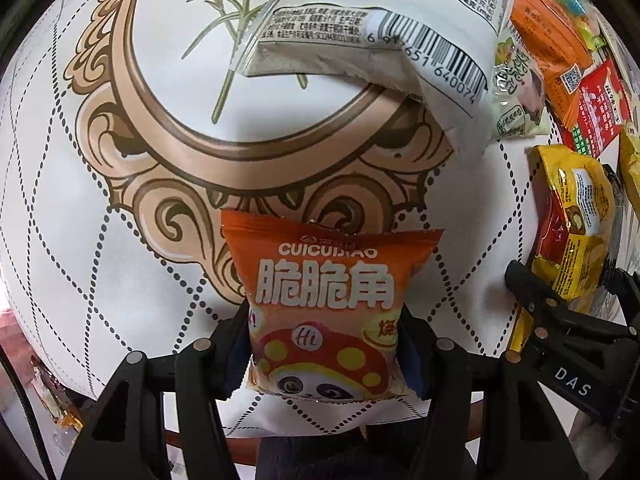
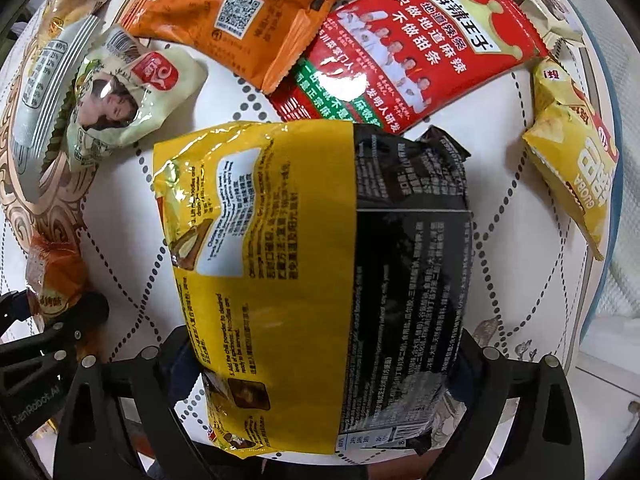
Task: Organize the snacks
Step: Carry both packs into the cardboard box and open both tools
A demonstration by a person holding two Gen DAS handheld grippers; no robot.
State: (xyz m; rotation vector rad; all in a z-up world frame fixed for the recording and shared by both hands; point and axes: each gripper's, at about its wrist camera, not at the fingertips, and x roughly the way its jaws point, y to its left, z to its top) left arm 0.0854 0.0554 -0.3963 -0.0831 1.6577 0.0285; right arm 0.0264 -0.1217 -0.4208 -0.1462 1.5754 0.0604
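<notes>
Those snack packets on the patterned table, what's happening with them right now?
A person is sorting snacks with a handheld gripper in each hand. The left gripper is closed on a small orange snack bag above the patterned tablecloth. The right gripper has a large yellow and black packet between its wide-set fingers. More snacks lie loose beyond it, among them a red packet, an orange packet and a yellow chip bag.

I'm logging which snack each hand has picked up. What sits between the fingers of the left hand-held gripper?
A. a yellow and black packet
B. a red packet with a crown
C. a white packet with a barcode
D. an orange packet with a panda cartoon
D: in the left wrist view the orange packet with a panda cartoon sits between the fingers of the left hand-held gripper.
</notes>
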